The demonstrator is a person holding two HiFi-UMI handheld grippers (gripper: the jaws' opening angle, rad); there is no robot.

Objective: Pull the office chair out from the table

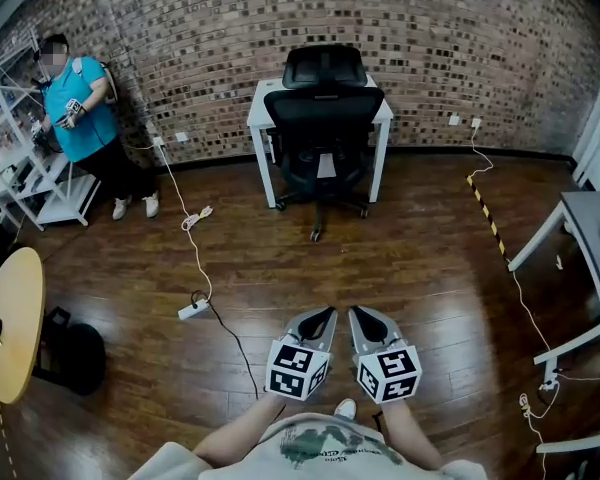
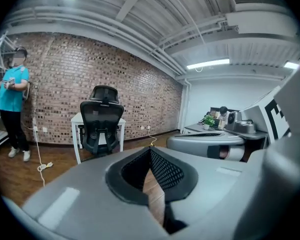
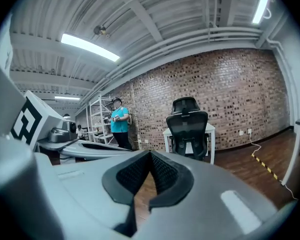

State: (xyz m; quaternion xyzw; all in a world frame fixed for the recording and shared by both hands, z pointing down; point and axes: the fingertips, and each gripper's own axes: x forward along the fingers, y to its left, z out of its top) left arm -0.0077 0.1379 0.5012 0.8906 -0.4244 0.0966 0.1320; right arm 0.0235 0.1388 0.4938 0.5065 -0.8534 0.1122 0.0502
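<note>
Far ahead, the office chair (image 1: pixel 323 123) is seen tucked against the white table (image 1: pixel 259 103) by the brick wall (image 1: pixel 480 48); the left tongs (image 1: pixel 326 315) and right tongs (image 1: pixel 359 315) are held closed, empty, well apart from it.

Black office chair (image 1: pixel 323 118), white table (image 1: pixel 260 108), red-brown brick wall (image 1: pixel 180 38).
</note>
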